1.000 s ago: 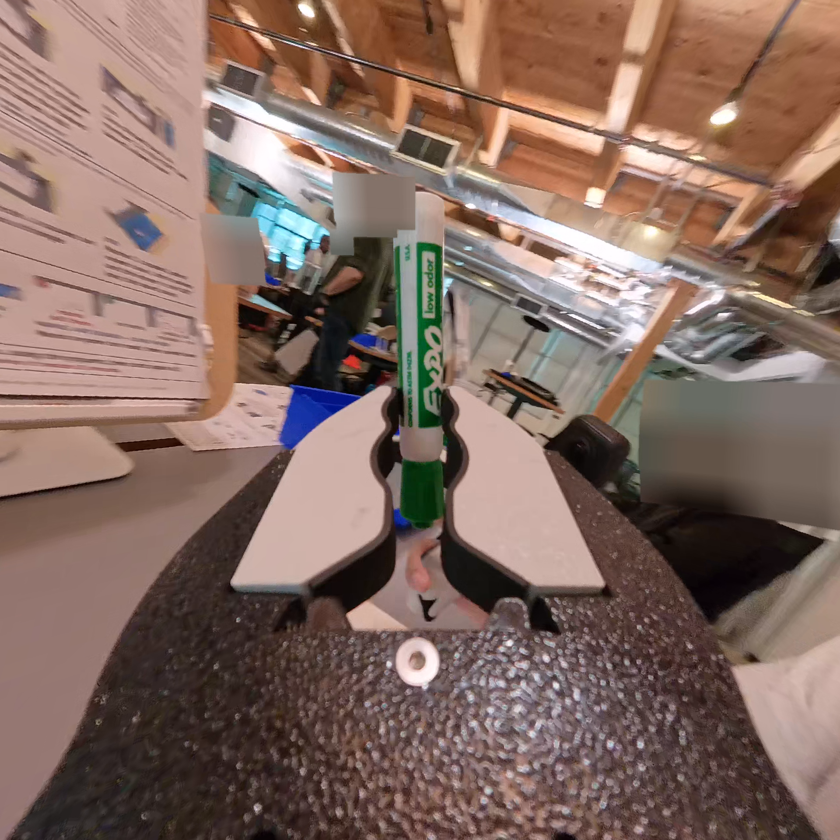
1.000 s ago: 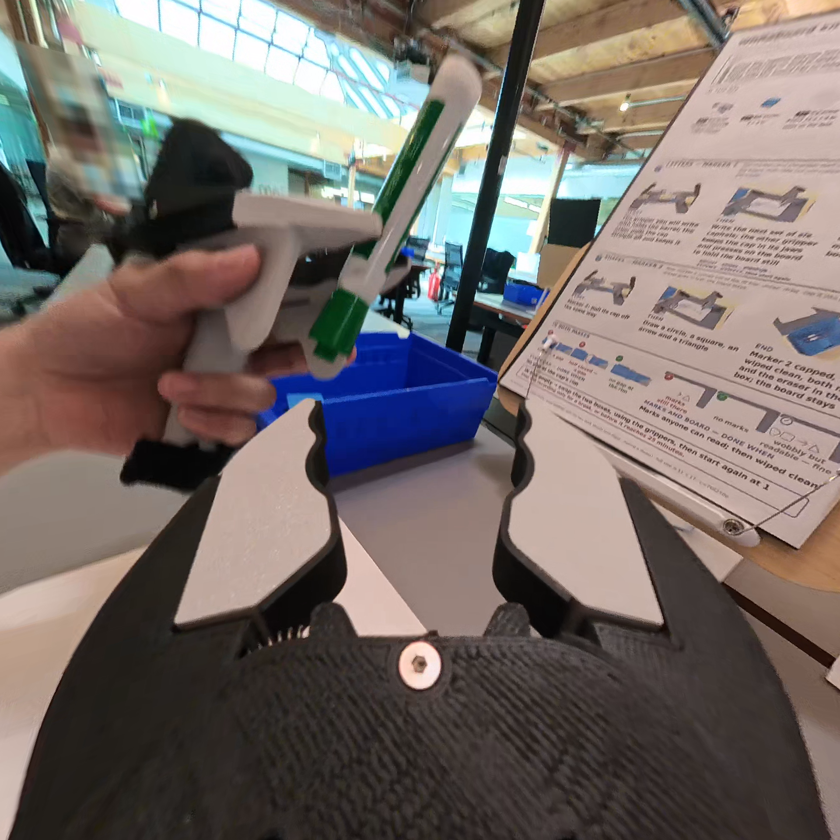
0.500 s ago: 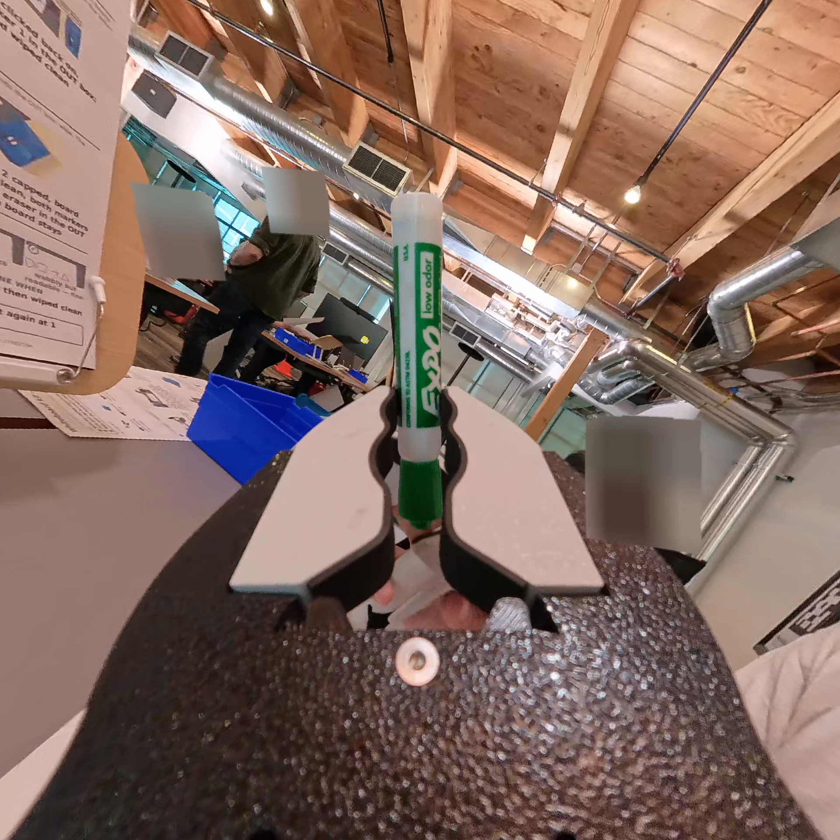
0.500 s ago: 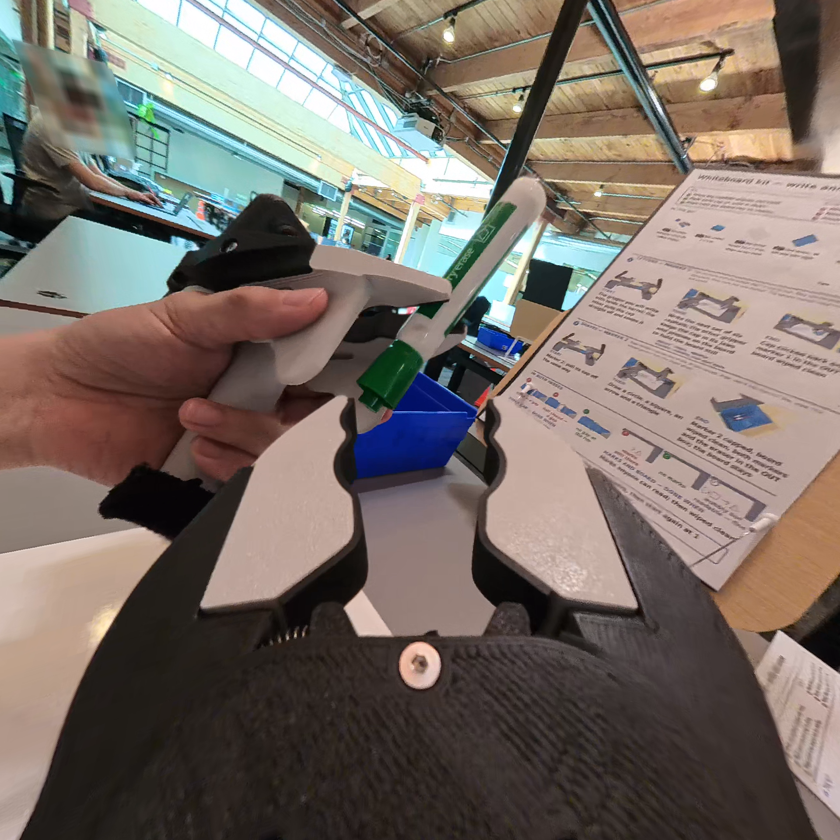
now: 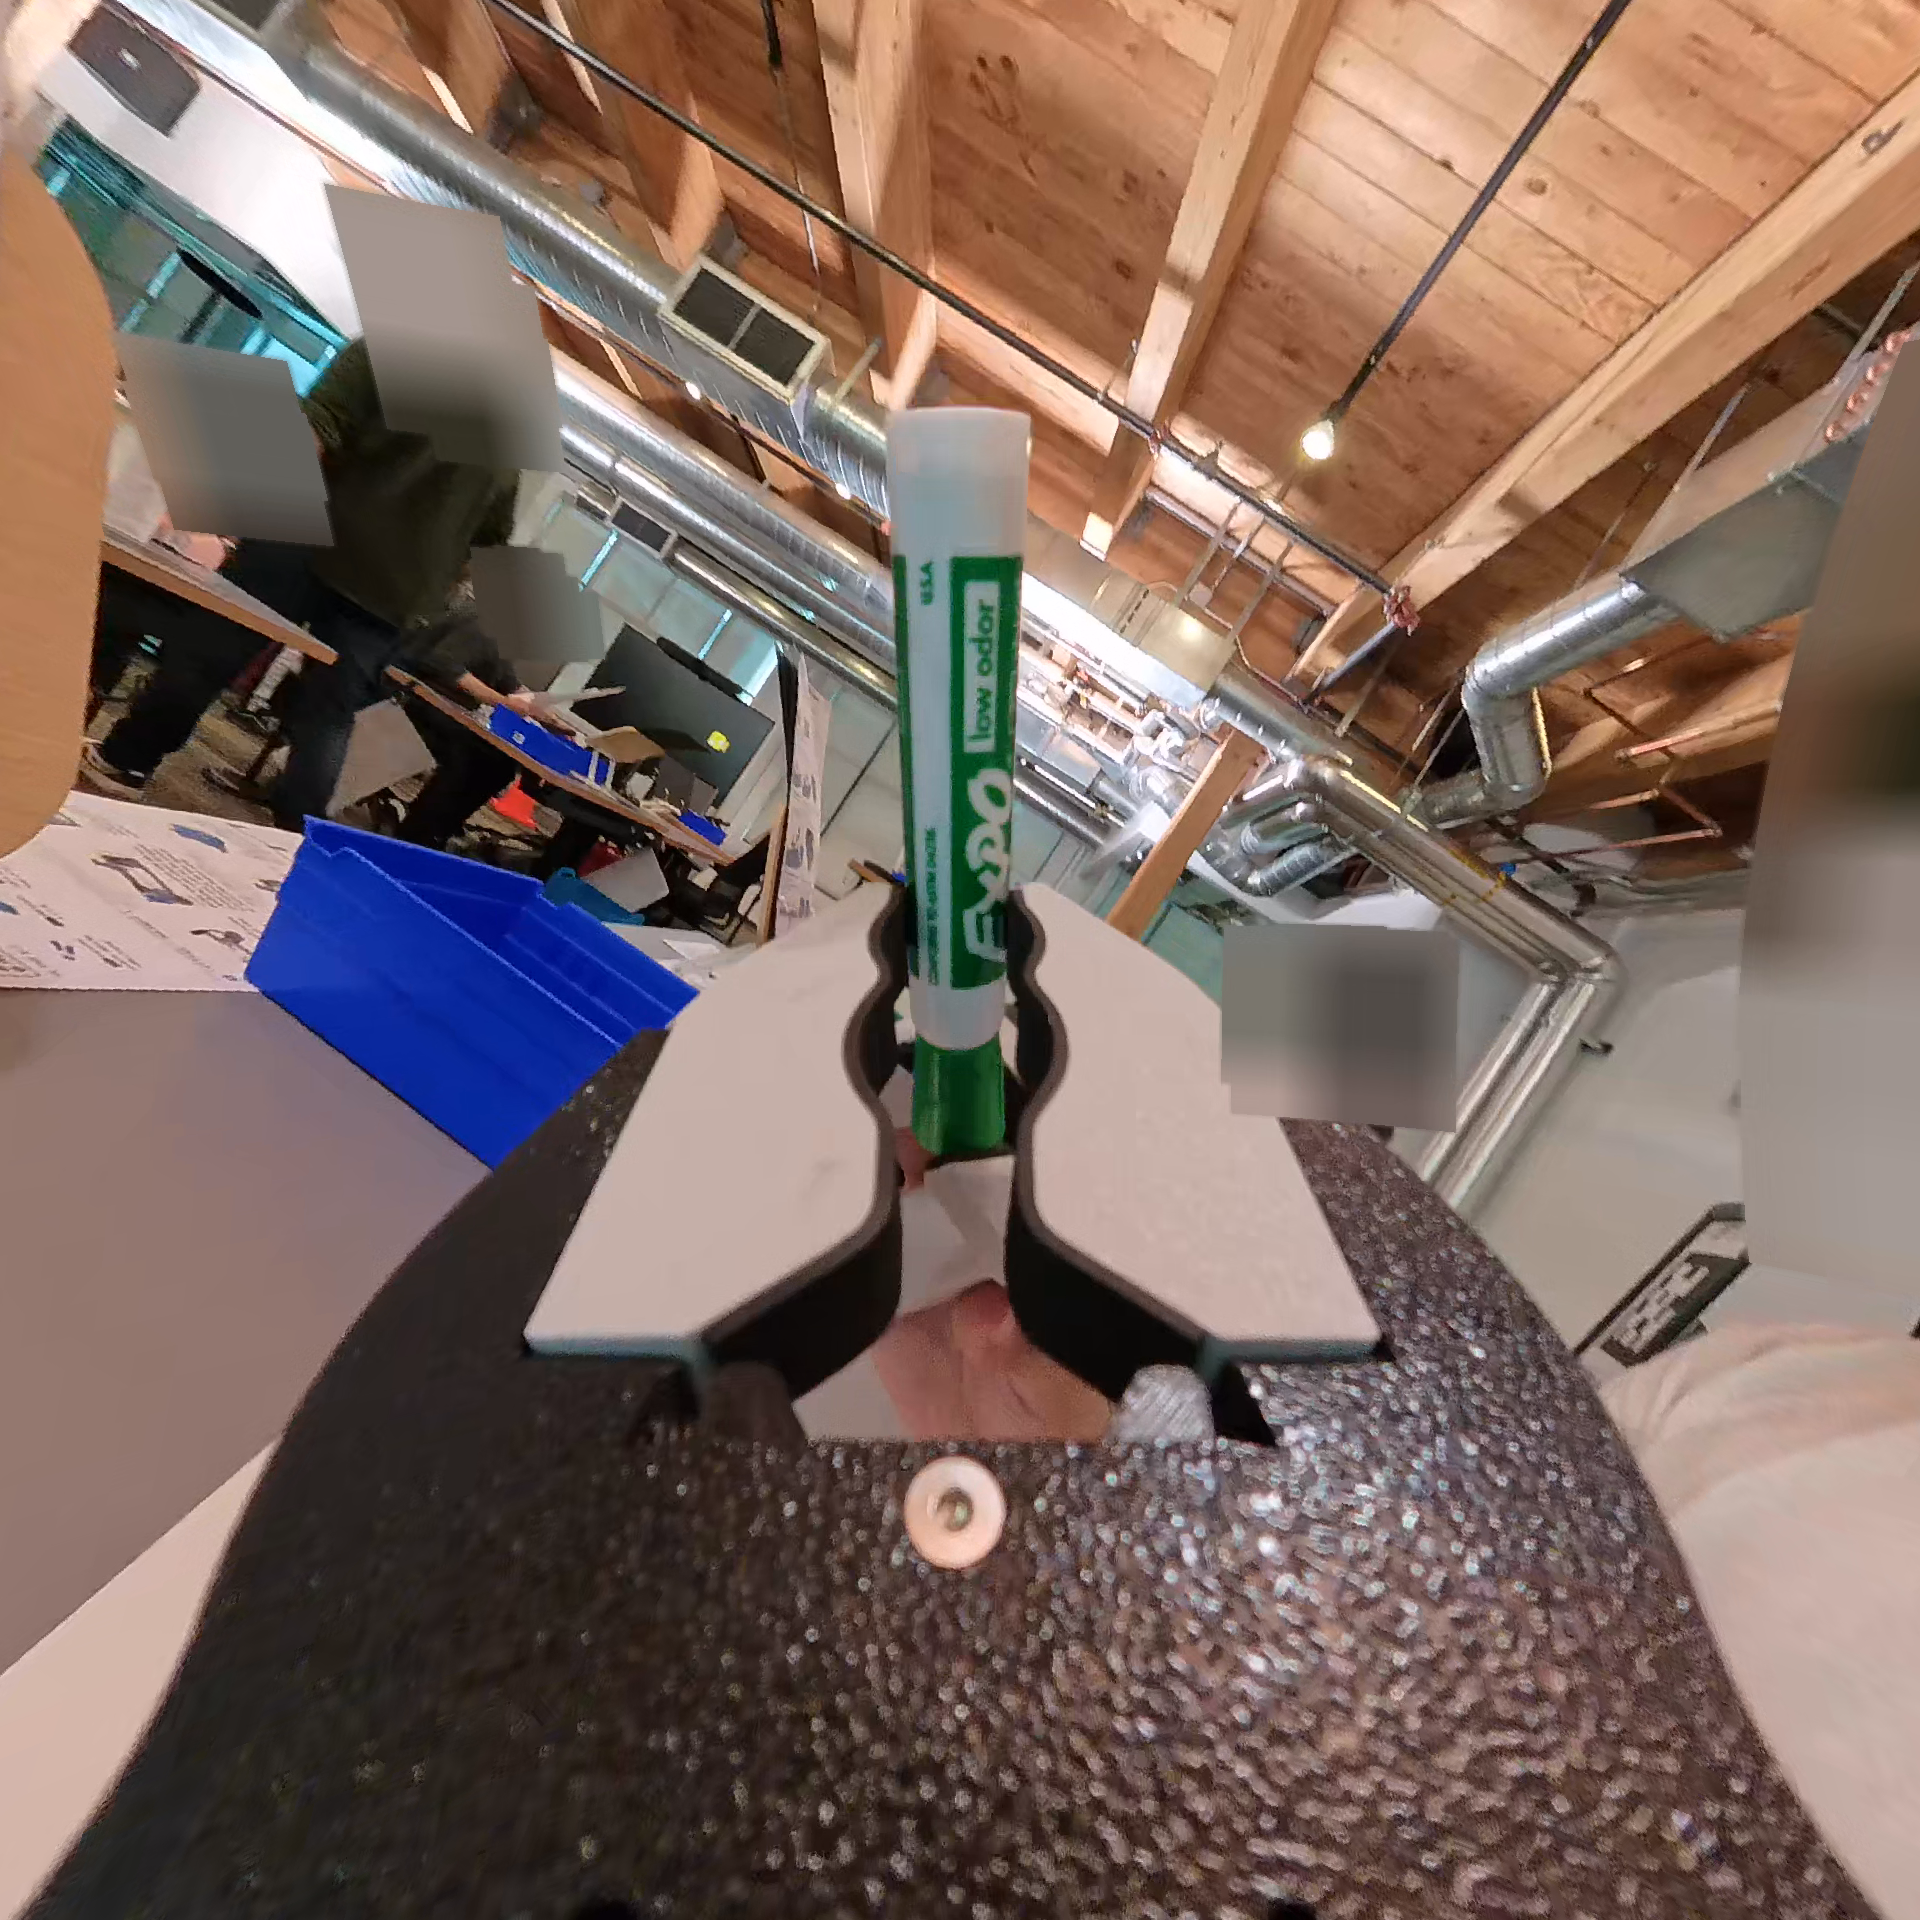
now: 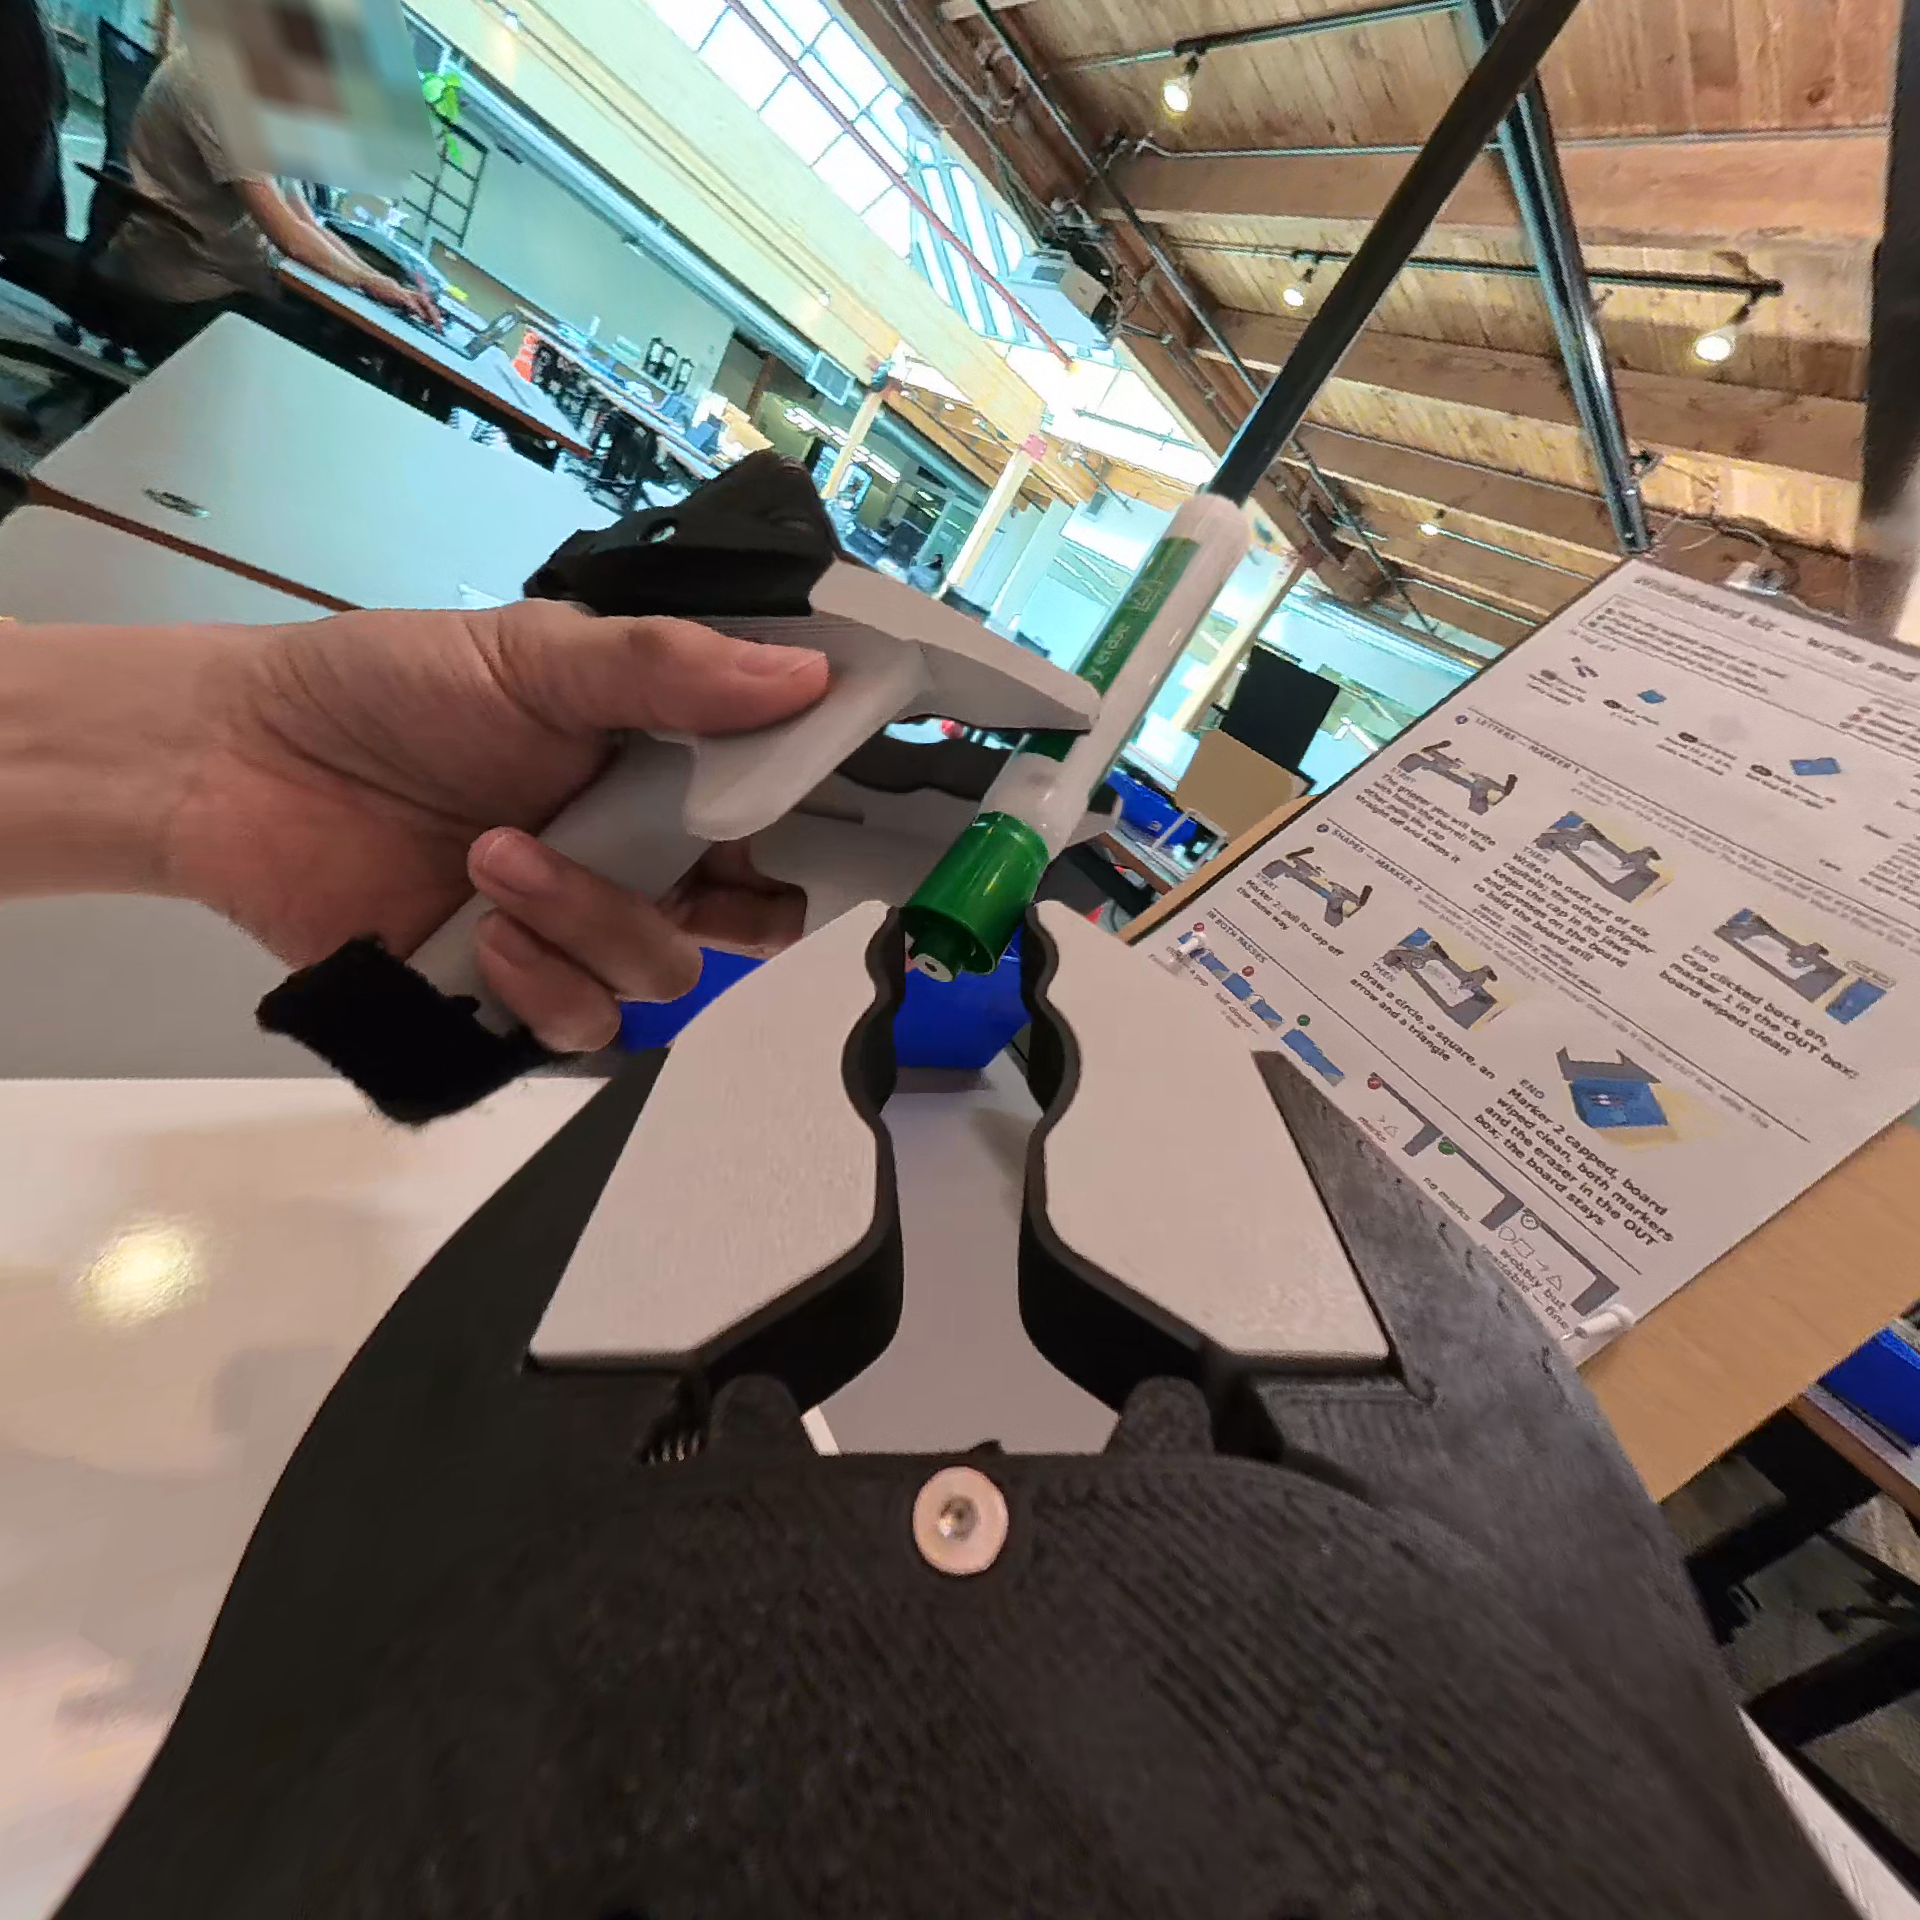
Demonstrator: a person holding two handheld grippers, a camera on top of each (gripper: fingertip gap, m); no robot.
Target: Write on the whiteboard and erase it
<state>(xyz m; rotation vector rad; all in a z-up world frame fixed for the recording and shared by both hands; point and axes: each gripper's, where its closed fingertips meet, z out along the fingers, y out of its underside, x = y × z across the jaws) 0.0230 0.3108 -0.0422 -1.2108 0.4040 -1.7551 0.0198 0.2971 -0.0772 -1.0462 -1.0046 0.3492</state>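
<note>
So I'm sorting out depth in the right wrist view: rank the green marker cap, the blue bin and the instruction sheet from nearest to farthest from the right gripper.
1. Green marker cap: just ahead of the right gripper, at its open jaws.
2. Blue bin: behind the cap, on the table.
3. Instruction sheet: off to the right; against the bin, too close to call.

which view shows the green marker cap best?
Right wrist view: the green cap shows whole, end-on, at the right gripper's open fingertips. Left wrist view shows only part of the cap, hemmed between the left gripper's fingers gripping the marker.
</note>
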